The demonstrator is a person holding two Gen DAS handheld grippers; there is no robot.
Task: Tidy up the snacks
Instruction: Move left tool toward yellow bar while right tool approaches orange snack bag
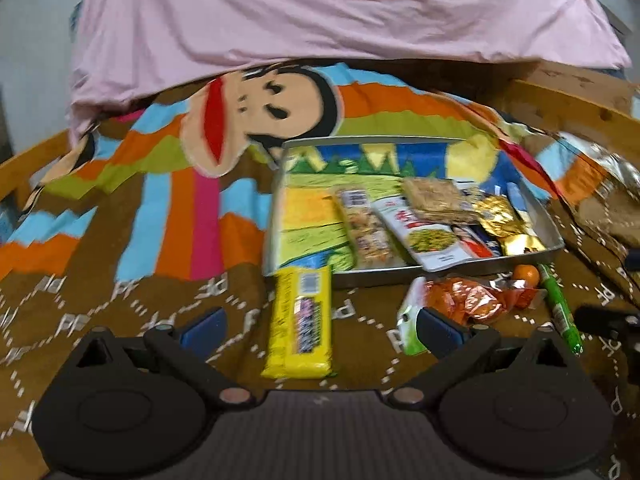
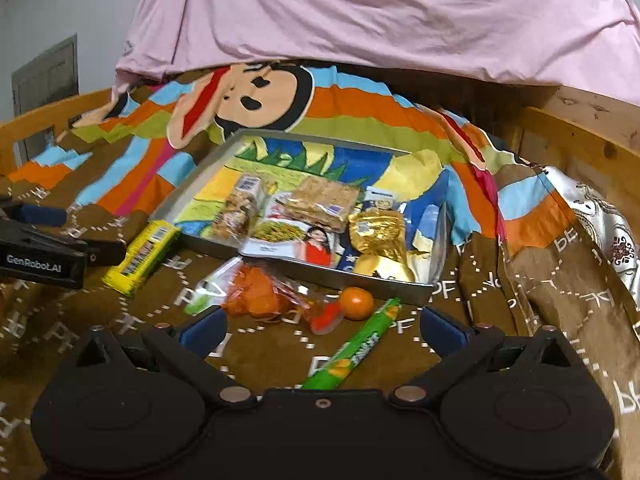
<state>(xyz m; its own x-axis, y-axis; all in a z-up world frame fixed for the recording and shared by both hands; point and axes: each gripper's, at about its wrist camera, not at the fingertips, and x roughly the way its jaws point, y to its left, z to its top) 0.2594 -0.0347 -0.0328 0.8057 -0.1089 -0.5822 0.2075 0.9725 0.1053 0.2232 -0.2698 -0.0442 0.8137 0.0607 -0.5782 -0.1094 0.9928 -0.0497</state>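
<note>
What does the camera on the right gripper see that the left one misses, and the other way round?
Only the right wrist view shows the left gripper's labelled body, the grey panel on the wall and the whole green candy tube.

Only the left wrist view shows the yellow snack pack full length, between its own open fingers.

Both show the metal tray holding snacks, the orange packet, the small orange, the monkey blanket and the pink sheet.

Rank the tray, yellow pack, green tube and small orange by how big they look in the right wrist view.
1. Tray, clearly largest.
2 and 3. Green tube and yellow pack look similar in length; the tube lies nearer the camera, so I won't rank them.
4. Small orange, smallest.
</note>
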